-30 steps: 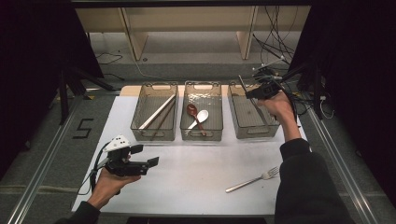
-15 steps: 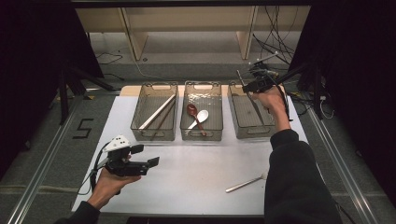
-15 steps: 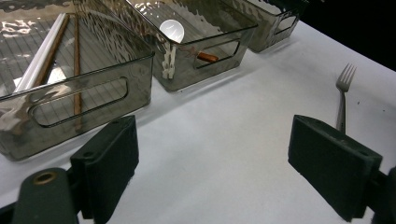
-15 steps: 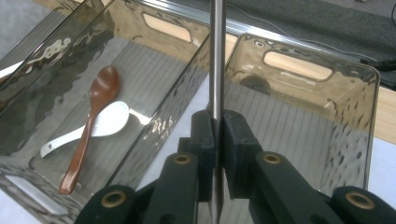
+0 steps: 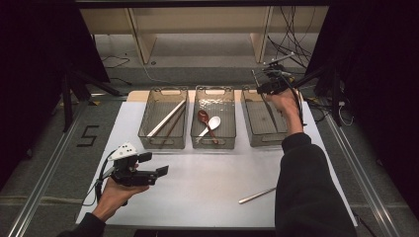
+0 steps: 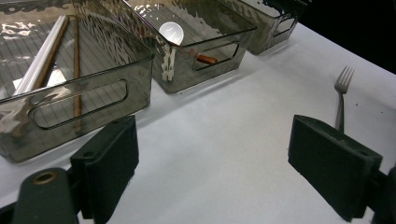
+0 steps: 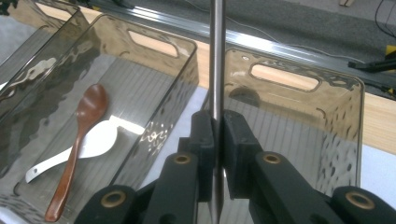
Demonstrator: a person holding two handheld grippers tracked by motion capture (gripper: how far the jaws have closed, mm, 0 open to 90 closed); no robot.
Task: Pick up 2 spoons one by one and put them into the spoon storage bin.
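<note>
Right gripper (image 5: 267, 85), jaws clenched on a thin metal utensil handle (image 7: 216, 56), has shifted to upper right, above the right-hand smoky plastic bin (image 5: 267, 123); deposit imminent. Left gripper (image 5: 148, 165) released, idle.

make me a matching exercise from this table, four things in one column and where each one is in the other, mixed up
Things
1. fork
2. white spoon
3. chopsticks
4. metal utensil handle

Places
A. in the left bin
B. clamped in the right hand-held gripper over the right bin
C. flat on the white table surface
D. in the middle bin, beside a brown spoon

Pairs: 1-C, 2-D, 3-A, 4-B
</note>
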